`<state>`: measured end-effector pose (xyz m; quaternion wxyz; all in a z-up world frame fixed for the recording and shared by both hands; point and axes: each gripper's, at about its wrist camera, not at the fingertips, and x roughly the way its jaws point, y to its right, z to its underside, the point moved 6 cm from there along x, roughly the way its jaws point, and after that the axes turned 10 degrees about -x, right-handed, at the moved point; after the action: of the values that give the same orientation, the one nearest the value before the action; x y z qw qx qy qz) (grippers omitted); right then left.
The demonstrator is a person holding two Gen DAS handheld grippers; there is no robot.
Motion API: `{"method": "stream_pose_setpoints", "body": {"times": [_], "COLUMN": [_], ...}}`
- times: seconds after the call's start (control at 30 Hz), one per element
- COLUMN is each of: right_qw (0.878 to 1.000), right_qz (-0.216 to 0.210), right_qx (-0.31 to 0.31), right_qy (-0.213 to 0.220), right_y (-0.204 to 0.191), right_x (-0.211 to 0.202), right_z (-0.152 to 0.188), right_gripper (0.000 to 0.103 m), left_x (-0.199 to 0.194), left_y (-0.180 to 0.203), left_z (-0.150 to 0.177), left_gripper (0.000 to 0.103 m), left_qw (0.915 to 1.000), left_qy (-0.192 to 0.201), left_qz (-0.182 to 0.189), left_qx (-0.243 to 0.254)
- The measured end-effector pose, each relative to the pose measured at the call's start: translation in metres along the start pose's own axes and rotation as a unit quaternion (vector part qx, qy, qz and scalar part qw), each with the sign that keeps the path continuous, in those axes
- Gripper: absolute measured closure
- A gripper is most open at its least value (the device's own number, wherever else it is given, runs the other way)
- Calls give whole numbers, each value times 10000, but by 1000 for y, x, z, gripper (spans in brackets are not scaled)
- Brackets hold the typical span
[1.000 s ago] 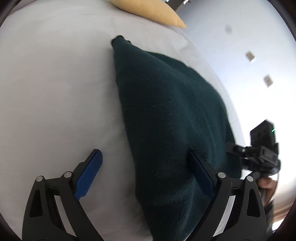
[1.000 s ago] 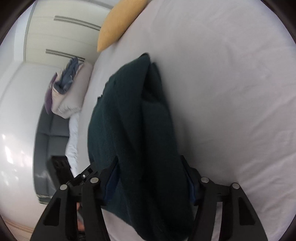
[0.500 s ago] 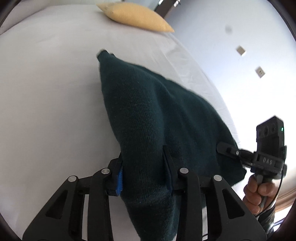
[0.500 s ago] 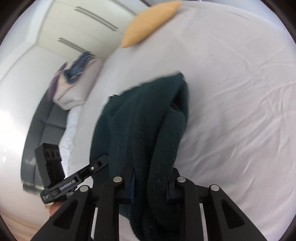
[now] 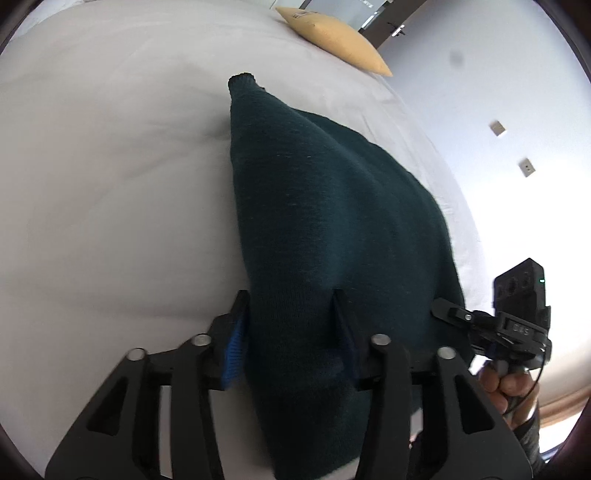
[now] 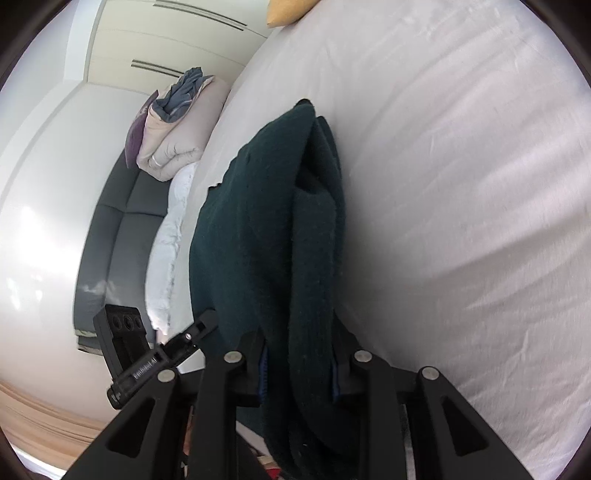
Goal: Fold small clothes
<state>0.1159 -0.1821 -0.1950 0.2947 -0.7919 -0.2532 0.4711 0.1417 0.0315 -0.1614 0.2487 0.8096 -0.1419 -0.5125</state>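
One dark green sweater (image 5: 332,221), one yellow pillow (image 5: 332,33), two tongs (image 5: 291,332).

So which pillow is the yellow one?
The yellow pillow lying alone at the far end of the white bed. The other bedding, a beige and purple pile, sits on the grey sofa beside the bed.
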Motion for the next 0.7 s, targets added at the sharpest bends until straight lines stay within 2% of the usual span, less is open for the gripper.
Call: {"method": "stream_pose_setpoints", "body": {"times": [0.03,0.1,0.13,0.27,0.37,0.4,0.53,0.57,0.63,0.67,0.7], "right_qw": [9999,9996,9991,9966,9909,9905,9917,9920,9934,9938,9940], "right_qz": [42,282,399,690,985,915,419,401,518,565,637], "right_qx": [133,37,-36,-199,-638,-742,-1150,-1156,-1022,-955,-885], "right_qy": [-12,33,117,393,659,711,398,315,53,-28,-76], "right_y": [2,-3,-3,-14,-38,-43,-72,-72,-59,-50,-41], "right_x": [-2,-12,-25,-54,-68,-69,-32,-20,9,21,30], "right_z": [-2,-3,3,-8,-35,-45,-73,-79,-90,-93,-96], "right_gripper": [72,59,56,55,55,55,55,55,56,60,72], "left_x": [-2,-12,-24,-63,-73,-69,-34,-13,0,4,10], "left_y": [-1,2,3,2,20,29,29,35,30,28,28], "left_z": [-2,-3,-5,-14,-22,-22,-38,-49,-53,-54,-55], "left_gripper": [52,52,52,52,52,51,51,51,48,46,43], "left_qw": [10000,10000,9998,9957,9936,9934,9947,9948,9939,9938,9936], "left_qy": [-4,-4,106,742,895,855,593,572,558,540,503], "left_qz": [-23,-68,-152,-546,-522,-481,-534,-610,-758,-765,-769], "left_qx": [9,0,27,130,454,600,641,584,572,601,654]}}
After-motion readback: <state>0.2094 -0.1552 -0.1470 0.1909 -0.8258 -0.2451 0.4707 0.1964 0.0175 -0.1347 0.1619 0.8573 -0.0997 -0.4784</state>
